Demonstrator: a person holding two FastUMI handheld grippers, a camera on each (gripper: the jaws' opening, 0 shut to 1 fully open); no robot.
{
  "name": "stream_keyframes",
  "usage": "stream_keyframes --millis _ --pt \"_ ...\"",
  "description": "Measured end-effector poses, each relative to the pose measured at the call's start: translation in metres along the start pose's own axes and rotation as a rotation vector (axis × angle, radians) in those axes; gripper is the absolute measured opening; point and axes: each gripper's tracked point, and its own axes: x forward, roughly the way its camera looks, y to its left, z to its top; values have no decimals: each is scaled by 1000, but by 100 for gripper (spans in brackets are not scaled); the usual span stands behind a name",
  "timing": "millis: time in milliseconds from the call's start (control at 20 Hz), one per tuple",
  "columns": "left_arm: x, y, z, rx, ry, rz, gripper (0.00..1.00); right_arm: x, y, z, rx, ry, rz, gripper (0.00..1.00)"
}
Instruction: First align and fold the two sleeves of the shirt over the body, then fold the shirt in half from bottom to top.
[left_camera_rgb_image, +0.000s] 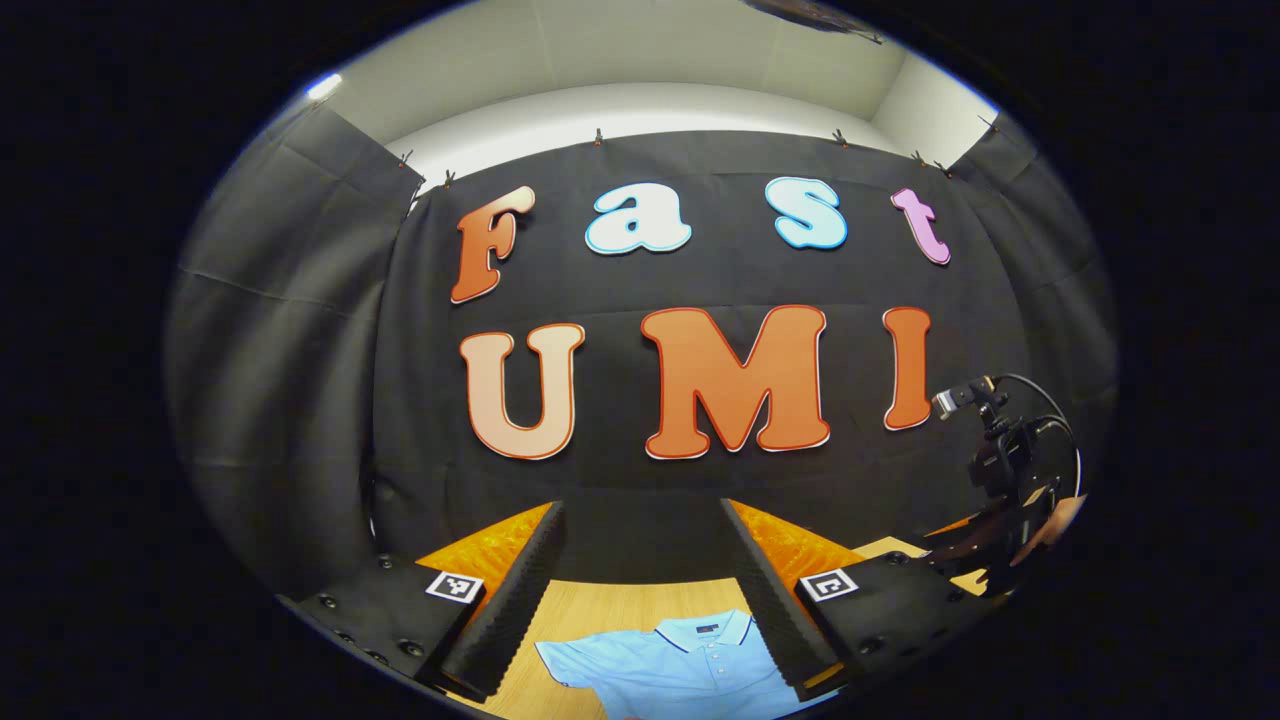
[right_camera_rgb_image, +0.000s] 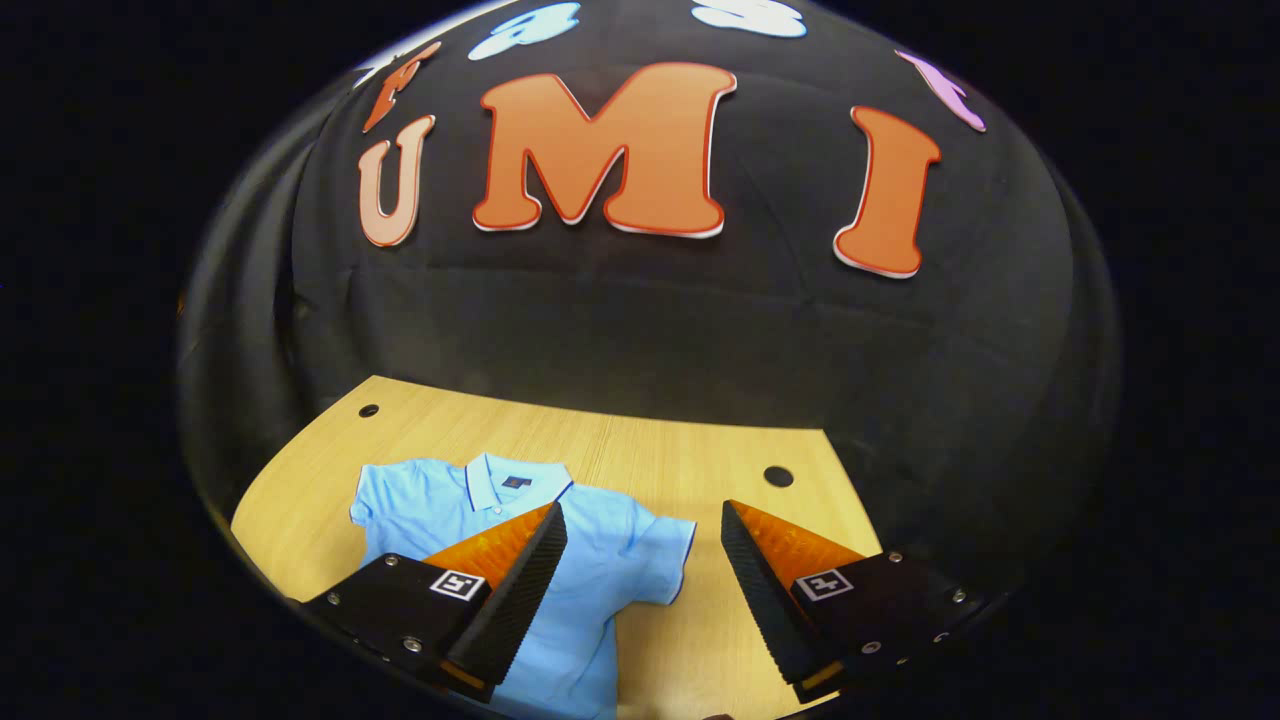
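Note:
A light blue polo shirt (right_camera_rgb_image: 590, 570) lies flat on the wooden table (right_camera_rgb_image: 660, 450), collar toward the booth wall, both short sleeves spread out to the sides. In the left gripper view the shirt (left_camera_rgb_image: 670, 665) shows low between the fingers, collar up. My left gripper (left_camera_rgb_image: 645, 590) is open and held well above the table, nothing between its fingers. My right gripper (right_camera_rgb_image: 645, 580) is open too, hovering above the shirt's right sleeve (right_camera_rgb_image: 665, 560). The right gripper (left_camera_rgb_image: 1010, 500), with a hand on it, also appears at the far right of the left gripper view.
The table (left_camera_rgb_image: 600, 610) has a round hole (right_camera_rgb_image: 778, 476) at its back right and a smaller one (right_camera_rgb_image: 368, 410) at back left. The black cloth wall rises right behind the table's far edge. Bare wood lies to the right of the shirt.

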Motion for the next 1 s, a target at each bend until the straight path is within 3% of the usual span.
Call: stream_keyframes --millis 200,450,600,650,800,900,950,1000 --pt "2 10 -2 7 13 49 99 27 -2 -27 108 153 39 94" --pt "3 28 -16 17 60 120 99 67 -14 -71 151 359 34 90" --pt "1 38 -23 28 80 161 100 88 -23 -96 139 442 19 86" --pt "0 42 -24 34 87 174 100 97 -23 -103 138 467 15 81" --pt "-3 48 -28 39 101 208 100 111 -31 -128 131 541 -11 85" --pt "-5 51 -29 54 108 232 100 119 -32 -137 123 579 -6 83" --pt "-5 52 -29 56 110 238 100 123 -32 -142 119 594 -6 77" --pt "-5 50 -30 58 112 241 100 127 -34 -147 116 608 -9 79"
